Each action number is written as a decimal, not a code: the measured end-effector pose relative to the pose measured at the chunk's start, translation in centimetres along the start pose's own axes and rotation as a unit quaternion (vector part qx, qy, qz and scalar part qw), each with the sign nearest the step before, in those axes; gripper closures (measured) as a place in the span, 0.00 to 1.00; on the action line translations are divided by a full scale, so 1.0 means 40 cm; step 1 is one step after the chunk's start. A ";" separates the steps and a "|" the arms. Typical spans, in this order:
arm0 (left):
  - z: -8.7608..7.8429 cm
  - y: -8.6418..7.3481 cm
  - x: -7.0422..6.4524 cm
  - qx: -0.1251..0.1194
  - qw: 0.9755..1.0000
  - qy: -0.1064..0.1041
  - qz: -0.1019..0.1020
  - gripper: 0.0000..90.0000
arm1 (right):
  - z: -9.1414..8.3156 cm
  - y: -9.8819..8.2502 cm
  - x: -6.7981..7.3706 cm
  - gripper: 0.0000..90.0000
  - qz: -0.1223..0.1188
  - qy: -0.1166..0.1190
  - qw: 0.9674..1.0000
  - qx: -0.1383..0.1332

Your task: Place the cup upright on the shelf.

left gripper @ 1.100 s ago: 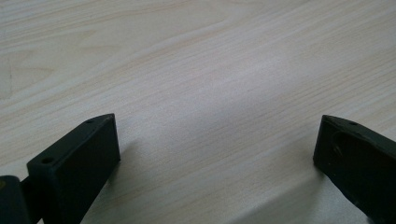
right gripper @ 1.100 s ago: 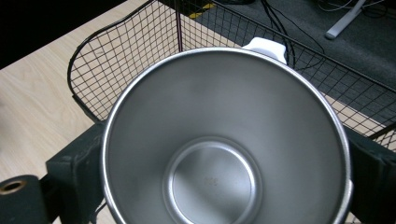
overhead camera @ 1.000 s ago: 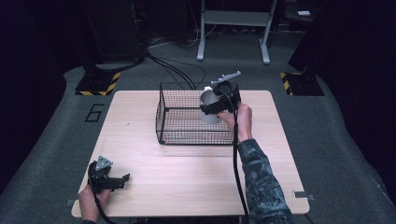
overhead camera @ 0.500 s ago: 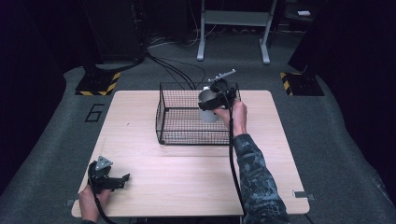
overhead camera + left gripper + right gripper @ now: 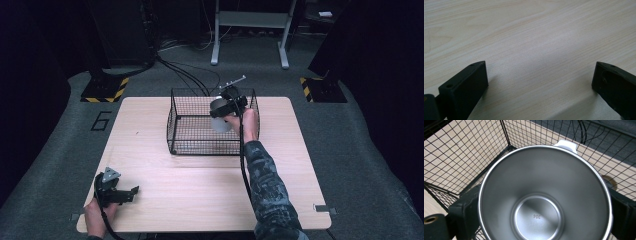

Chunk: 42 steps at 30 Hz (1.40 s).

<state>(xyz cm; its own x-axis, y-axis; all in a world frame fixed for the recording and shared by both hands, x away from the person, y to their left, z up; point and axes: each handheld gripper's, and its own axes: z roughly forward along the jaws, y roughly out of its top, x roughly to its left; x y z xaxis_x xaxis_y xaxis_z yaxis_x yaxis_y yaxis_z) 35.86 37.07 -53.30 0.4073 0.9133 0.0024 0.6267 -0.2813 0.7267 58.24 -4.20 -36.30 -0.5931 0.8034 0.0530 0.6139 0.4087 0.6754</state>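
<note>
1. The right gripper (image 5: pixel 226 111) hangs over the right rear part of the black wire basket (image 5: pixel 180 127), held by the person's right hand (image 5: pixel 247 124), with the camouflage sleeve (image 5: pixel 267 192) reaching back toward the near edge of the surface (image 5: pixel 300 165).
2. Its fingers (image 5: pixel 461 216) are clamped on a stainless steel cup (image 5: pixel 544 195), one finger against each side of the cup's wall.
3. In the right gripper view the cup's mouth faces the camera; its brushed inside is empty, and the stamp "304" is readable on the bottom.
4. A white handle (image 5: pixel 565 145) sticks out past the far rim of the cup.
5. In the high view the cup (image 5: pixel 220 120) appears pale, inside the basket's outline near its right wall; whether it rests on the basket floor cannot be told.
6. The basket stands on the far half of the light wooden surface, its mesh walls upright, with the wood grain showing through them.
7. The left gripper (image 5: pixel 120 192) lies low at the near left corner of the surface, held by the left hand (image 5: pixel 95 217), well apart from the basket.
8. Its fingers (image 5: pixel 466 87) are spread wide with bare wood between them, gripping nothing.
9. Black cables (image 5: pixel 187 80) run over the grey floor (image 5: pixel 60 150) behind the surface.
</note>
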 end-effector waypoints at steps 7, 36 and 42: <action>0.000 0.000 0.000 0.000 1.000 0.000 0.000 0.01 | 0.030 -0.002 0.005 0.06 0.007 0.003 1.000 0.007; -0.002 0.000 0.002 0.005 1.000 -0.001 0.006 0.00 | 0.135 -0.025 -0.001 0.06 0.025 0.001 0.998 0.055; -0.002 0.000 0.002 0.005 1.000 -0.001 0.007 0.01 | 0.153 -0.028 0.000 0.06 0.026 -0.002 0.998 0.063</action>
<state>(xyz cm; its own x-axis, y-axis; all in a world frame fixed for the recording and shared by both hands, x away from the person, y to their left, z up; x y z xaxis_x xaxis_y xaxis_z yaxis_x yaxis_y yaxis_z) 35.86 37.16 -53.25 0.4164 0.9091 0.0110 0.6277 -0.2962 0.7200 60.73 -2.00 -41.55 -0.5568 0.8265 0.0835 0.7048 0.4168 0.5741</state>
